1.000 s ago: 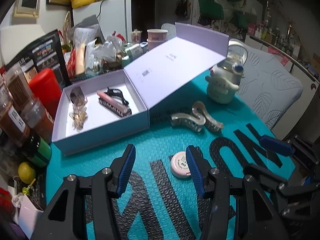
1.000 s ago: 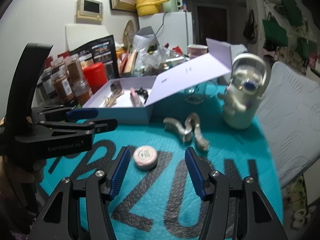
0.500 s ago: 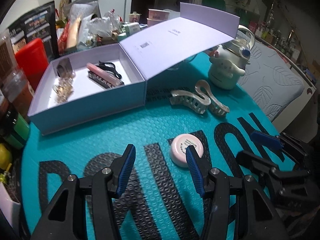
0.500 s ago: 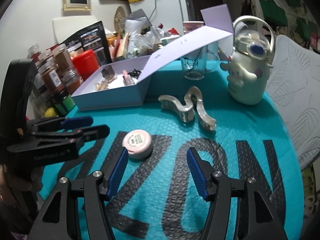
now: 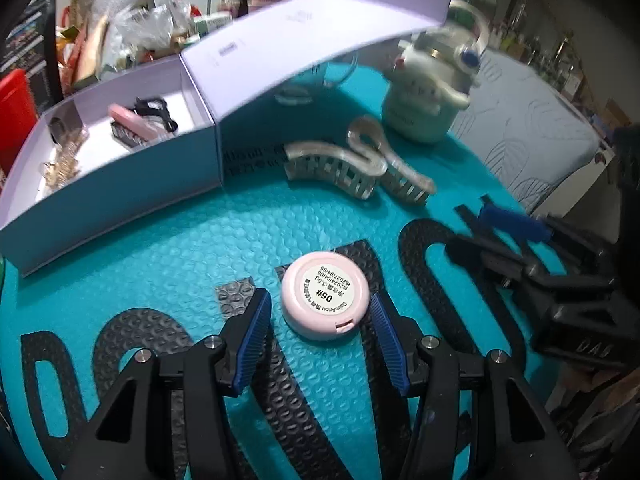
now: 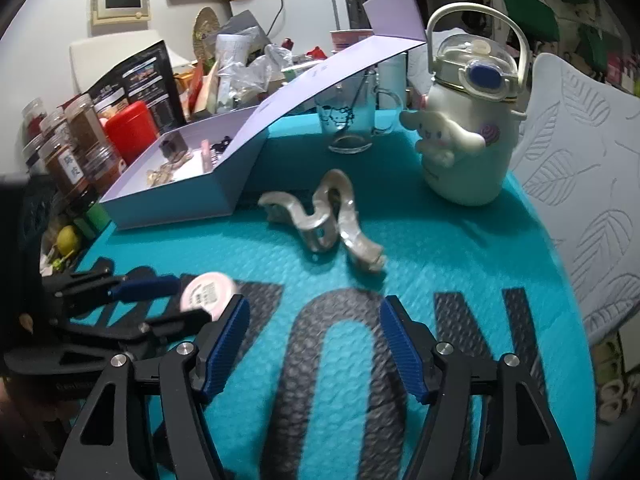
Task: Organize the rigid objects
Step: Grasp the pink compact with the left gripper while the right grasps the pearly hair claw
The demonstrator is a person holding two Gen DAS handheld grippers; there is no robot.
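At far left, we see the open lilac box (image 5: 120, 184) on the teal mat (image 5: 168, 256) covering the bench, its lid (image 5: 304, 36) propped back; inside lie a pink clip (image 5: 136, 126), a black clip (image 5: 154, 106) and gold trinkets (image 5: 60, 160). Centre frame in the left wrist view, our left gripper (image 5: 318, 316) straddles the pink compact (image 5: 325, 300), label side up on the mat. Its jaws stand a little wider than the compact, a gap showing on either side, so nothing is gripped. Just beyond, a large pearly claw clip (image 5: 352, 168) lies near the box's front corner. Farther right stands a cream character bottle (image 5: 428, 96) with a carry handle. At the right, our right gripper (image 6: 314, 334) hovers over bare mat, jaws opening with nothing between them; from its view the compact (image 6: 206, 292) sits just off its left finger (image 6: 226, 340).
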